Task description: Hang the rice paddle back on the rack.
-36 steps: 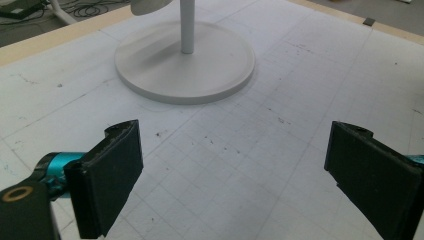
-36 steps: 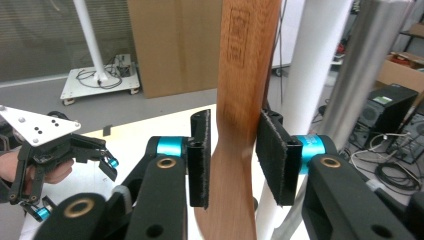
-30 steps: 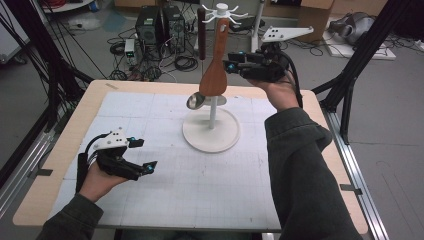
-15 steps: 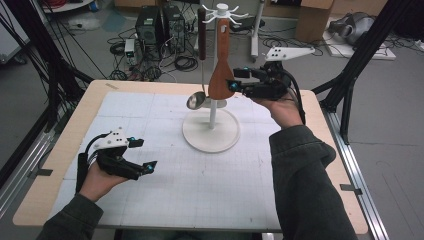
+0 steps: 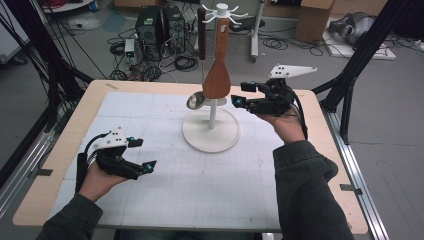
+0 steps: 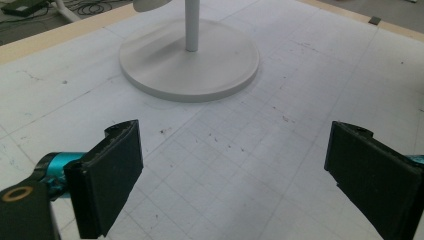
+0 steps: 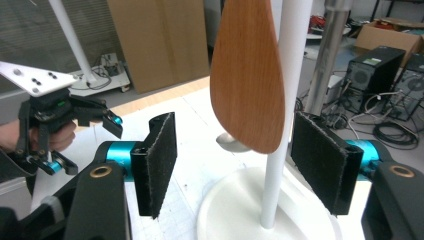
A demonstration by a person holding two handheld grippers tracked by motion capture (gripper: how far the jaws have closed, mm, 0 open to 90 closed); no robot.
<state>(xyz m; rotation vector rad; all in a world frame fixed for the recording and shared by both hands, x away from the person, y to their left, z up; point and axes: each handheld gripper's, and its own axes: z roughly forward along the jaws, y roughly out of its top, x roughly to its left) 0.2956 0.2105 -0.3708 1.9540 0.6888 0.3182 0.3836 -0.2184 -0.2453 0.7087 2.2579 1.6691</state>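
A white utensil stand (image 5: pixel 210 131) rises from a round base on the gridded mat. From its top hooks (image 5: pixel 220 9) hang a wooden spatula (image 5: pixel 217 77) and a dark-handled metal ladle (image 5: pixel 195 101). My right gripper (image 5: pixel 240 95) sits just right of the spatula blade. Its jaws have just been opening, and no pad touches anything. In the right gripper view the blade (image 7: pixel 245 75) and pole (image 7: pixel 280 125) hang ahead, framed by the right gripper (image 7: pixel 235 130). My left gripper (image 5: pixel 144 153) rests open on the mat at the near left. In its own view the left gripper (image 6: pixel 240 170) faces the base (image 6: pixel 190 65).
The mat covers a wooden table (image 5: pixel 62 150) framed by black struts. Computers and cables lie on the floor behind the table. A bare stretch of mat lies between the stand's base and the near edge.
The spatula was tilted at the right gripper and now hangs straight from its hook. The right gripper has sunk beside the blade. The left hand has stayed still.
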